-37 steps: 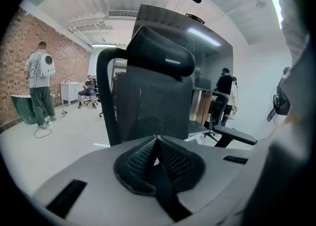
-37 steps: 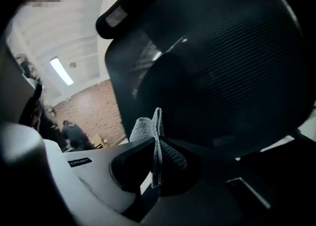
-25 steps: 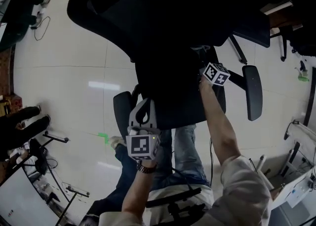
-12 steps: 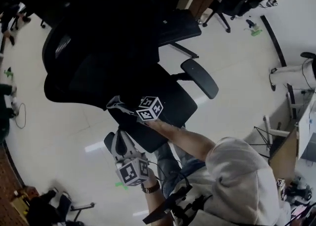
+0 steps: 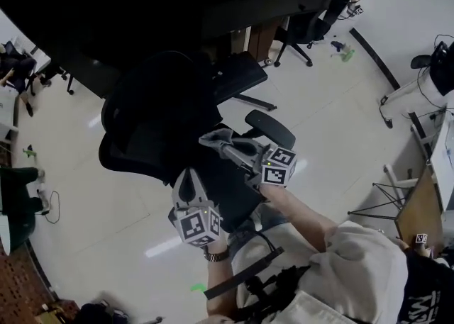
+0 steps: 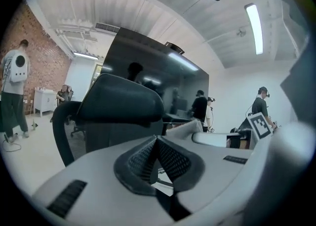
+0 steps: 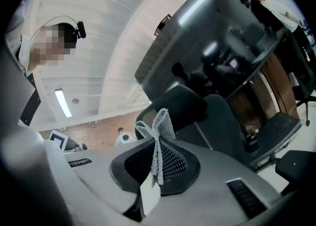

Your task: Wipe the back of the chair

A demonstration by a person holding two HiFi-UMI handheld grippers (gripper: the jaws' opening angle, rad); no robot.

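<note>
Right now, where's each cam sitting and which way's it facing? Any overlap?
Head view: on the person's head, steeply down at the black chair; shows both forearms, left gripper, right gripper.
Left gripper view: on the left gripper, along its shut, empty jaws toward the chair's headrest.
Right gripper view: on the right gripper, along jaws shut on a grey cloth, chair behind.
Shared: both gripper views see the headrest.

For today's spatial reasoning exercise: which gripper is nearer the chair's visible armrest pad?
Right. The right gripper, shut on a cloth, lies just below and left of the armrest pad. The left gripper sits farther down and left.
</note>
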